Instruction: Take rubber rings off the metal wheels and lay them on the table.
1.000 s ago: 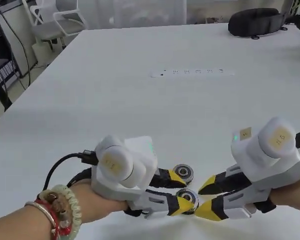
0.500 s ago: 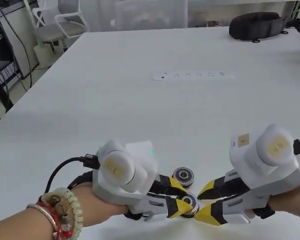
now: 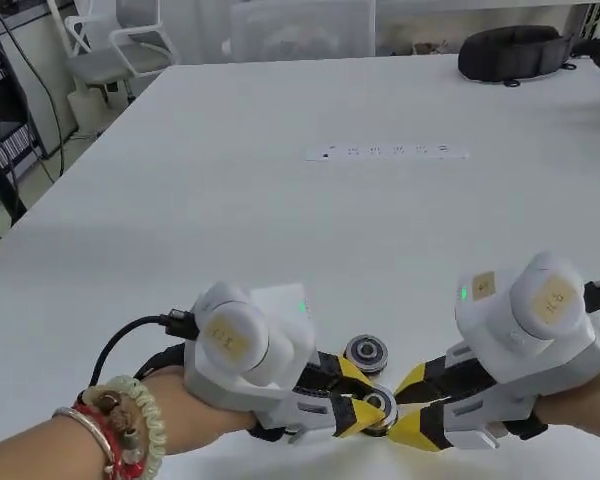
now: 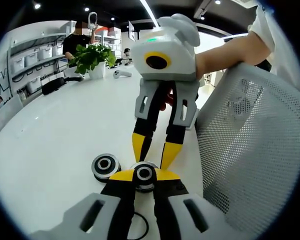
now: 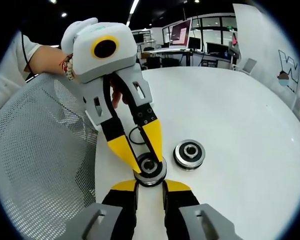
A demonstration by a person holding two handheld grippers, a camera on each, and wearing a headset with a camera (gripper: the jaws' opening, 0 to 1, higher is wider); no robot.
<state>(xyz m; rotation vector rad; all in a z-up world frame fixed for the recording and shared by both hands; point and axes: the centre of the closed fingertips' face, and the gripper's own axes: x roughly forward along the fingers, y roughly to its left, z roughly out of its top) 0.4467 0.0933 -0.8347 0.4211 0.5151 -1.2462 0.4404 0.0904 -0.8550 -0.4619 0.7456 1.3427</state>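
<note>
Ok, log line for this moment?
left gripper clamps near wheel | right gripper at same wheel, grip unclear | far wheel lying beside

Glossy metal wheel (image 3: 366, 352), apparently rubber-rimmed.

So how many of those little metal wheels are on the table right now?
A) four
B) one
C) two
C: the near wheel sits at the tips of the left tongs and right tongs, while the far wheel lies free beside it.

Bright, lit frm above, soft shadows, sharp — fisheye warp at edges
</note>
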